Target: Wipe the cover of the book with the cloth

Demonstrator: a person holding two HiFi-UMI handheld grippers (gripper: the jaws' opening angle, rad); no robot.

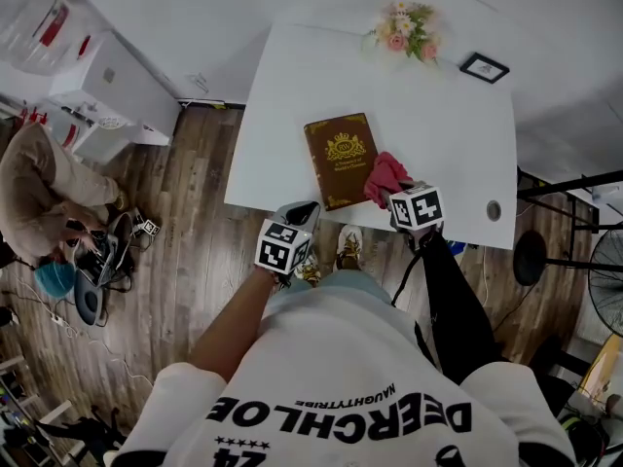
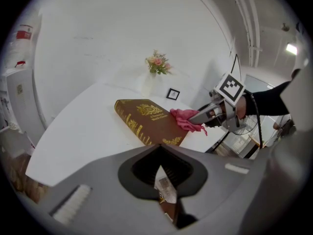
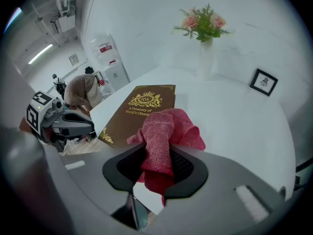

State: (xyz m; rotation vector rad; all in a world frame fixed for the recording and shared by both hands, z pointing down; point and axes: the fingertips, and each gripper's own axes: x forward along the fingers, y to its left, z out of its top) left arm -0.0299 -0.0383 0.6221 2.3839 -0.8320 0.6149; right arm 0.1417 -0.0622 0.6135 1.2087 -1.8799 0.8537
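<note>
The left gripper hangs just off the desk edge, jaws together on nothing, near the book's near end. The book lies lengthwise away from the person. The right gripper, clamped on the cloth, sits at the book's right edge, so wiping likely runs leftward across the cover.

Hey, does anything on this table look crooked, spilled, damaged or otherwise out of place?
Nothing serious. The book lies slightly skewed to the table edges, its near end close to the front edge. The flowers stand upright, nothing is spilled, and the cloth is pinched in the right claw.
</note>
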